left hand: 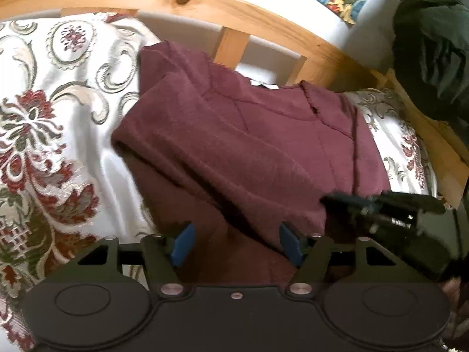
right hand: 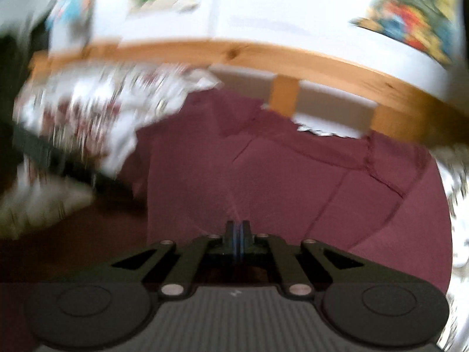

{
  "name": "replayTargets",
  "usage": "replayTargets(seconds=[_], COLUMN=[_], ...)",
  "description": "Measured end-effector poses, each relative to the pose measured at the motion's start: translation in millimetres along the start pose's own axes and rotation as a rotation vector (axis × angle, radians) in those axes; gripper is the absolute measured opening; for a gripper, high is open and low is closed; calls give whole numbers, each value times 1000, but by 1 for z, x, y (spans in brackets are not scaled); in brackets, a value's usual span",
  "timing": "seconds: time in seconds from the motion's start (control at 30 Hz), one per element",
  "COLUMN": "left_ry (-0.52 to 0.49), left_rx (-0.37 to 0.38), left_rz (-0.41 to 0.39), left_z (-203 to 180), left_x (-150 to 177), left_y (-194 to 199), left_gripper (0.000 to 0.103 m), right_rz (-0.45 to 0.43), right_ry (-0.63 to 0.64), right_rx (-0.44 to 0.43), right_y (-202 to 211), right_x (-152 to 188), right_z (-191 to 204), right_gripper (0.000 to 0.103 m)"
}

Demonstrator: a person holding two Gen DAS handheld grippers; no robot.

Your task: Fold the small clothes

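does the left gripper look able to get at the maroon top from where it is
Probably yes. The left gripper is open with the maroon top lying directly ahead between its fingers, and nothing covers the fabric there. The right gripper sits off to one side, shut on the cloth.

Bare patterned bedspread [left hand: 67, 111] lies open left of the maroon garment [left hand: 234, 135]. A wooden rail [left hand: 205, 8] closes the far side; dark clothing [left hand: 433, 52] and the right gripper [left hand: 381, 208] crowd the right.
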State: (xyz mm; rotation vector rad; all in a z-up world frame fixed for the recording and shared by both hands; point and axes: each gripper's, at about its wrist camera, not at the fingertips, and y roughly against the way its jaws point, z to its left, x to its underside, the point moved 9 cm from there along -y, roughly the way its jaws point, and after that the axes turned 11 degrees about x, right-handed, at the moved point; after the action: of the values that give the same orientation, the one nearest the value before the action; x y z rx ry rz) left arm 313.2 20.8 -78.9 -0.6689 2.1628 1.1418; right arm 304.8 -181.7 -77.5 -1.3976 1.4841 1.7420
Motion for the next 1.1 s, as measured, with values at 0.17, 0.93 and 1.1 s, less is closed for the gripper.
replayTargets(seconds=[0.17, 0.93, 1.1], left_ry=[-13, 326, 428], left_rx=[9, -158, -185], left_rz=[11, -214, -347], left_z=[-7, 65, 86], left_x=[1, -47, -45], left_y=[-9, -14, 9], left_gripper=[68, 12, 4], right_rz=[43, 175, 166], right_ry=[-307, -454, -436], right_rx=[-38, 191, 145], right_y=[-13, 98, 98], right_x=[-9, 104, 101], right_z=[-50, -81, -68], right_gripper=[2, 74, 49])
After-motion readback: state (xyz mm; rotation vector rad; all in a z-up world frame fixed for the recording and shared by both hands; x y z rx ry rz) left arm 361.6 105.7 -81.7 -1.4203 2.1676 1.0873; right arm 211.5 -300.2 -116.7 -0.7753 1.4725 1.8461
